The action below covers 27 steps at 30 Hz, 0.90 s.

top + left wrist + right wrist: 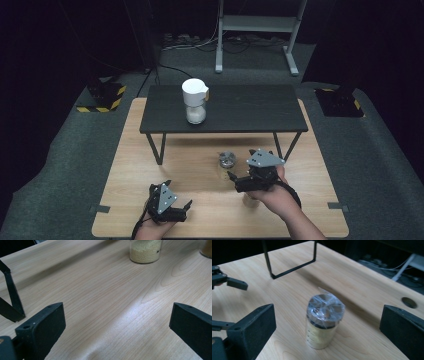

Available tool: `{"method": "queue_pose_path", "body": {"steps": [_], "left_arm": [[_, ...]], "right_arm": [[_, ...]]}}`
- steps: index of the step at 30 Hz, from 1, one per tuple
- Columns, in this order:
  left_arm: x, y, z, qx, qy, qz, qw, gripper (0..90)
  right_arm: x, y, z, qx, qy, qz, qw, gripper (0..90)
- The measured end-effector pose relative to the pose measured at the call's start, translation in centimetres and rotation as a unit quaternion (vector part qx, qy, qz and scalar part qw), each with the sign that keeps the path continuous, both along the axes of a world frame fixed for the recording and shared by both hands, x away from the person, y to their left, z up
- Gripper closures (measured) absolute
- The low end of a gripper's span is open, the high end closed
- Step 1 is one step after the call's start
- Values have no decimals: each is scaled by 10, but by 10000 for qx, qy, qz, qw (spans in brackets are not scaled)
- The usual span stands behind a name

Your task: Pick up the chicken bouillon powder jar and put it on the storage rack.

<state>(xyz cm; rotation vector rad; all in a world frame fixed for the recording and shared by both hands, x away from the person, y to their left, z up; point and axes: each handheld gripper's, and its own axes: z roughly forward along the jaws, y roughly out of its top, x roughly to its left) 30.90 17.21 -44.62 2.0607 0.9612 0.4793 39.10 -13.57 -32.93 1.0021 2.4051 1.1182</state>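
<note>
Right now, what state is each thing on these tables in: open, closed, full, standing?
Left gripper: open, empty, low over the wooden table.
Right gripper: open, jaws either side of the jar, not touching.
Foil-capped jar: upright, sealed with film.
Grain jar: upright, partly filled.
White-lidded container: upright on the black table.

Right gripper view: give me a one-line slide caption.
Open right gripper poised over a plastic-wrapped, metal-capped jar standing upright on the wooden table.

Two grippers (186, 206) (231, 176). Two small jars on the wooden counter (130, 165): one (226, 160) at 12 o'clock from the right gripper, one (249, 200) under it. One white-topped jar (194, 100) on one black shelf (250, 107).
</note>
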Motion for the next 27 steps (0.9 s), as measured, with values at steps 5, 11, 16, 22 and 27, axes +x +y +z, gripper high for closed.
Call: {"method": "queue_pose_path", "body": {"steps": [5,11,16,22,27], "left_arm": [[0,0,0,-18,-3,-14,10000,7],[0,1,0,-35,20,-20,10000,7],[0,1,0,-53,22,-36,10000,7],[0,2,0,-81,25,-40,10000,7],[0,2,0,-83,25,-46,10000,8]], "right_arm": [[10,7,-3,-177,140,87,9997,15],[22,16,-5,-409,182,206,9988,33],[26,22,-8,-488,200,277,9982,59],[31,26,-16,-633,280,460,9965,112],[38,28,-22,-680,423,502,9955,148]]}}
